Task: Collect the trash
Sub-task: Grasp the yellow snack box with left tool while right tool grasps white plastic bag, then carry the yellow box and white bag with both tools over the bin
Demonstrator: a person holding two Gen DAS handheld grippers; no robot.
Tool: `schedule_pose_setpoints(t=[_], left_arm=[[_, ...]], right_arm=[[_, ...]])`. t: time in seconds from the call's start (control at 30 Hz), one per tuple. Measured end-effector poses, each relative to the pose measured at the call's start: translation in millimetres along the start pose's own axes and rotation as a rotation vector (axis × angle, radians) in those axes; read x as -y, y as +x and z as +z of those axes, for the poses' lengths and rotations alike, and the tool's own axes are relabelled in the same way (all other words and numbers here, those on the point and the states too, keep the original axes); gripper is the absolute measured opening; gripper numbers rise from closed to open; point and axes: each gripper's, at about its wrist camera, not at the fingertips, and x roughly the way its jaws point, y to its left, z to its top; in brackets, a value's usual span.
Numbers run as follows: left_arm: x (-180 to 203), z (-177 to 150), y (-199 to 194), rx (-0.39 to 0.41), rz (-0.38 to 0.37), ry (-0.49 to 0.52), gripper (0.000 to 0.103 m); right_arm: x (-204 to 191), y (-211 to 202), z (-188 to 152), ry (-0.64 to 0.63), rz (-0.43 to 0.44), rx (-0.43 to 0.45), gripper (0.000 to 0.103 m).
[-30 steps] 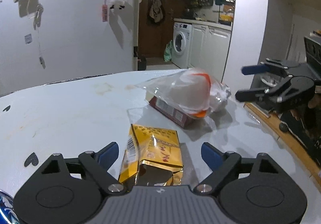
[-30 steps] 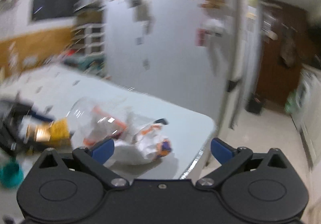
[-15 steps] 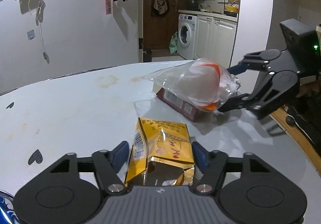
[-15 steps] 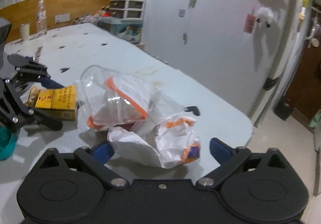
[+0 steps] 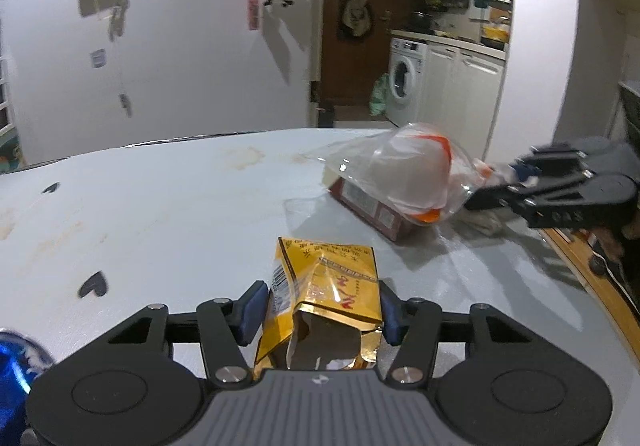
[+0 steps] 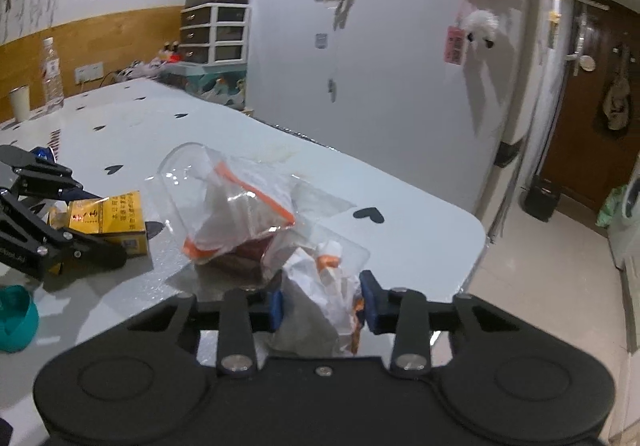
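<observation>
A torn yellow packet [image 5: 328, 278] lies on the white table [image 5: 160, 206]. My left gripper [image 5: 322, 306] has its jaws closing, both blue pads against the packet's sides. Further right, a clear zip bag [image 5: 408, 174] with an orange strip rests on a dark red box [image 5: 372, 206]. In the right wrist view, my right gripper [image 6: 322, 304] has its jaws closing on a crumpled white wrapper [image 6: 324, 286], with the pads touching it. That wrapper lies near the table's corner, just in front of the clear bag [image 6: 224, 198]. The yellow packet [image 6: 108, 218] shows at the left of that view.
The table edge [image 6: 476, 246] drops to the floor right of the wrapper. A teal bowl [image 6: 14, 318] sits at the near left, and a blue object [image 5: 12, 374] lies by my left gripper. A water bottle [image 6: 52, 74] and a cup [image 6: 20, 102] stand far back.
Both pairs of jaws have narrowed: the left onto the yellow packet, the right onto the crumpled wrapper. The right gripper also moved in toward the bag and wrapper.
</observation>
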Motion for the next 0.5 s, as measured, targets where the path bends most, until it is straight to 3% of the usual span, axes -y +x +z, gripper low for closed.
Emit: schedule_pose_setpoints(t=[0.5], left_arm=[[28,2,-41,0.087,0.108,-0.075,0.057]], right_arm=[[-26,-56,-14,0.129,-0.065,0.077,0.032]])
